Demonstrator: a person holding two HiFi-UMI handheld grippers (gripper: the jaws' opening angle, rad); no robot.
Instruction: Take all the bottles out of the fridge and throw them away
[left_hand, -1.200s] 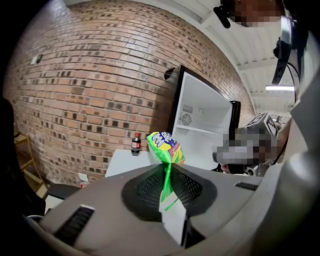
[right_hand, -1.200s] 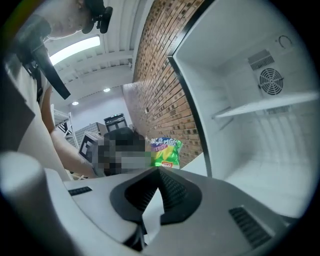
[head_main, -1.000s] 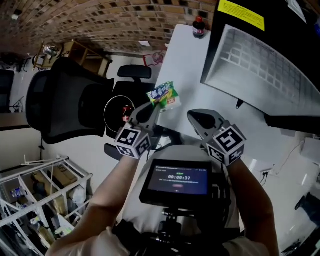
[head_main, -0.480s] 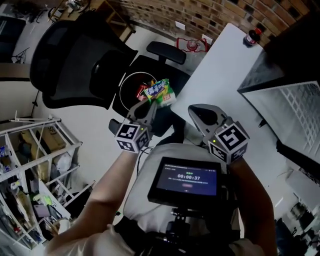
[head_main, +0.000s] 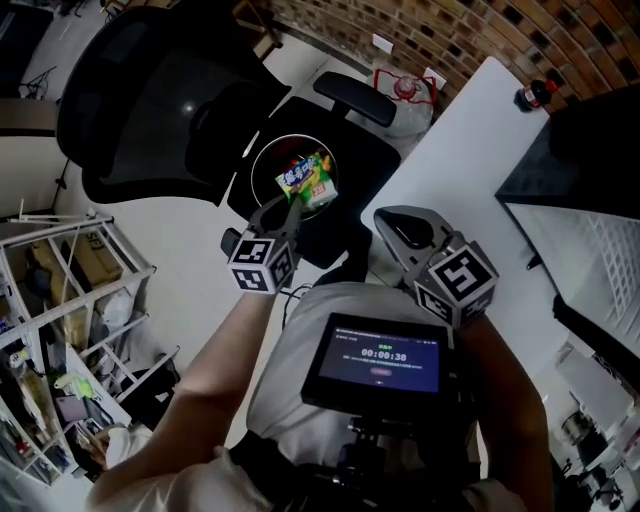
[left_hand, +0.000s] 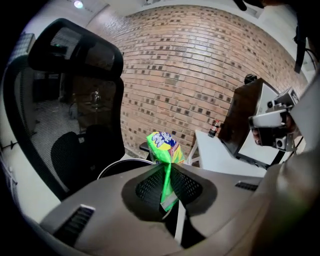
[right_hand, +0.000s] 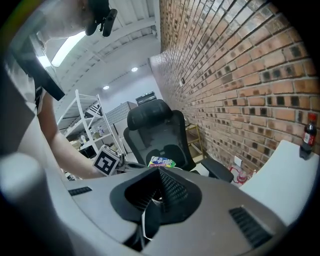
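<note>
Left gripper (head_main: 288, 207): jaws nipped tight on the sealed end of a green snack packet (head_main: 307, 180). The packet stands lengthwise beyond the tips, over the mouth of the round bin (head_main: 256, 160), which lies just ahead and below, with the black office chair (head_main: 140, 100) crowding its far side. Right gripper (head_main: 397, 228): jaws together, empty, farther from the bin, beside the edge of the white table (head_main: 450, 150). Cola bottle (head_main: 535, 95): upright at the table's far corner, well apart from both grippers.

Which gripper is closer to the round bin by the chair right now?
Left. The left gripper holds the green packet over the bin in the head view; the right gripper, shut and empty, is off to the side by the white table.
</note>
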